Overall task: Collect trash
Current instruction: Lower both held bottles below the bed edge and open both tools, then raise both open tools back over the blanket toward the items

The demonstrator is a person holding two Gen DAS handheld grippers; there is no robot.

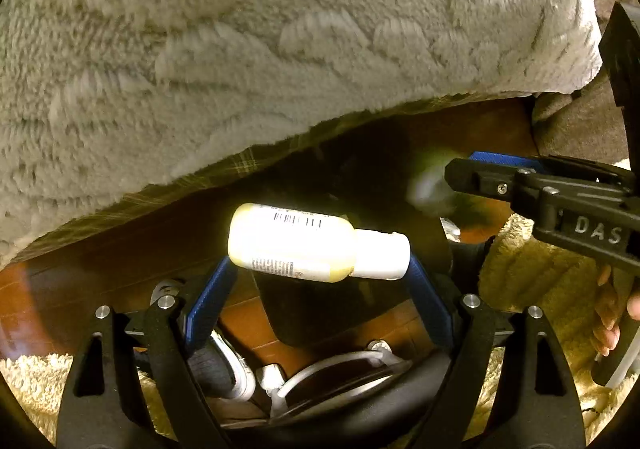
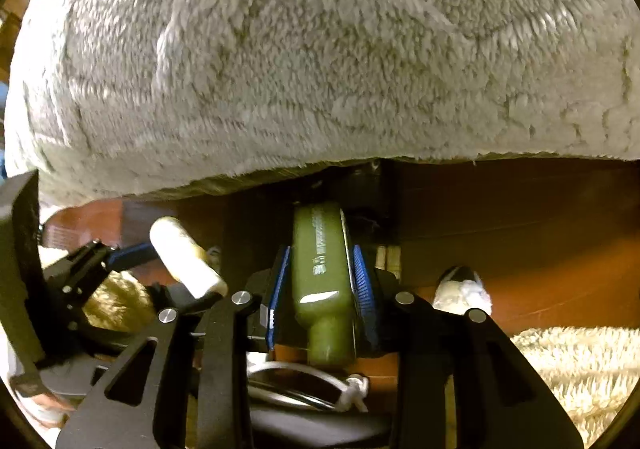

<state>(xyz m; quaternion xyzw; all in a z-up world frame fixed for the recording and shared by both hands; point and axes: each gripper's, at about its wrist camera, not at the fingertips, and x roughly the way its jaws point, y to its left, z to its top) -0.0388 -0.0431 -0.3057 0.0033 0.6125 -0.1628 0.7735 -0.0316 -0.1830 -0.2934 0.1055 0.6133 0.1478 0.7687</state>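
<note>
Two bottles are in my grippers, one each, both below the hanging edge of the grey fleece blanket (image 1: 280,49). My left gripper (image 1: 320,269) pinches the pale yellow bottle (image 1: 292,241) crosswise between its blue pads (image 1: 212,297), white cap (image 1: 380,255) pointing toward my right gripper (image 1: 460,173), which shows at that side. My right gripper (image 2: 322,285) clamps the olive green bottle (image 2: 320,261) lengthwise between its pads (image 2: 364,285), neck toward the camera, over one trash bin (image 2: 288,389) whose metal rim lies just beneath both bottles.
</note>
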